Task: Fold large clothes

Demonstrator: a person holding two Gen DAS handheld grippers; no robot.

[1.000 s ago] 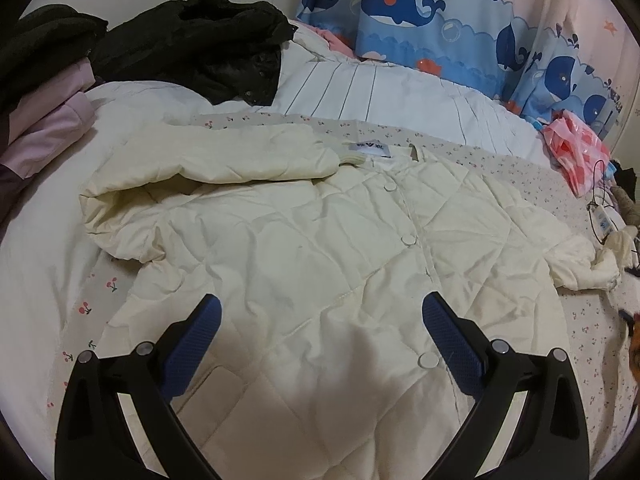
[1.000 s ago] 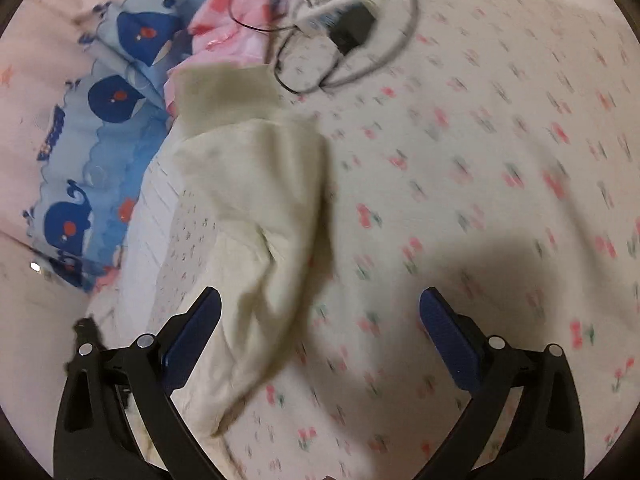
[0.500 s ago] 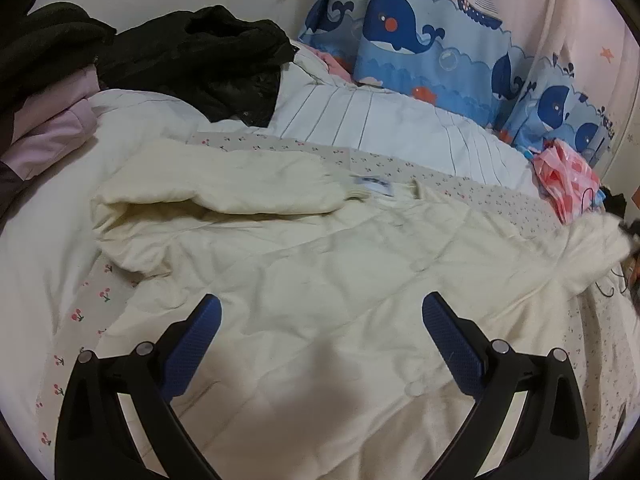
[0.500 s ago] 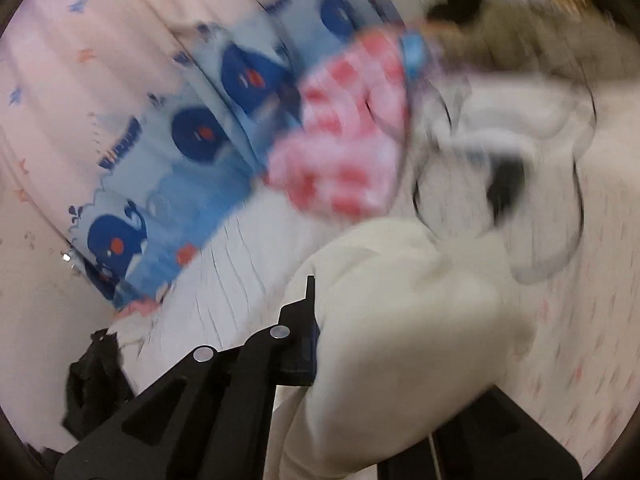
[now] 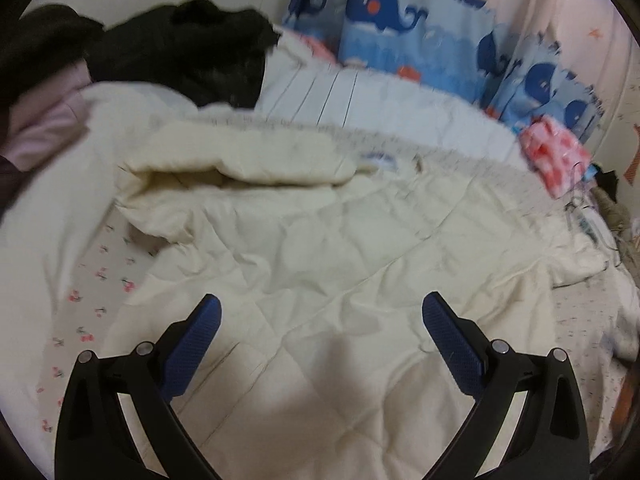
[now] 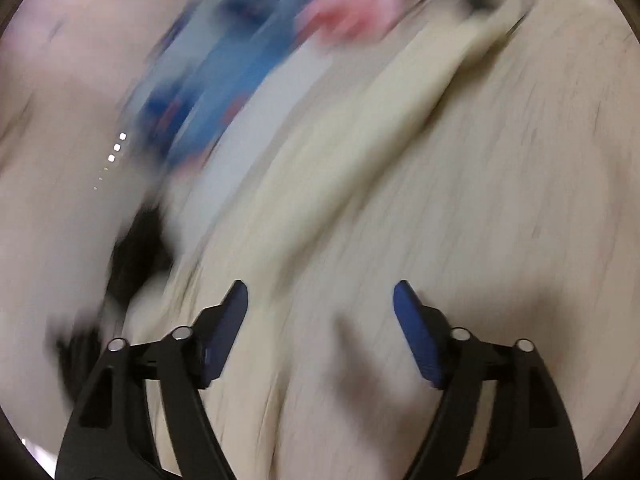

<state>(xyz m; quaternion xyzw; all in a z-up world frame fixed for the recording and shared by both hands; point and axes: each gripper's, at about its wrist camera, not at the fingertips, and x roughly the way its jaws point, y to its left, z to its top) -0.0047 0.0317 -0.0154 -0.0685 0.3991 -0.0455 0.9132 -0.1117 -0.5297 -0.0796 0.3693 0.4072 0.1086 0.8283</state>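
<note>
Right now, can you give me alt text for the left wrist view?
A cream quilted jacket lies spread on a floral bedsheet, one sleeve folded across its chest. The open left gripper hovers above its lower half; black clothes and a whale-print curtain lie behind.

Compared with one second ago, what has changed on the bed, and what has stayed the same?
The right gripper closed on the cream quilted jacket's right sleeve, lifted it, and its jaws have just been opening; nothing is between them now. The sleeve lies bunched by the jacket's right edge. The left gripper is open as before, and the other sleeve is folded across the chest as before.
</note>
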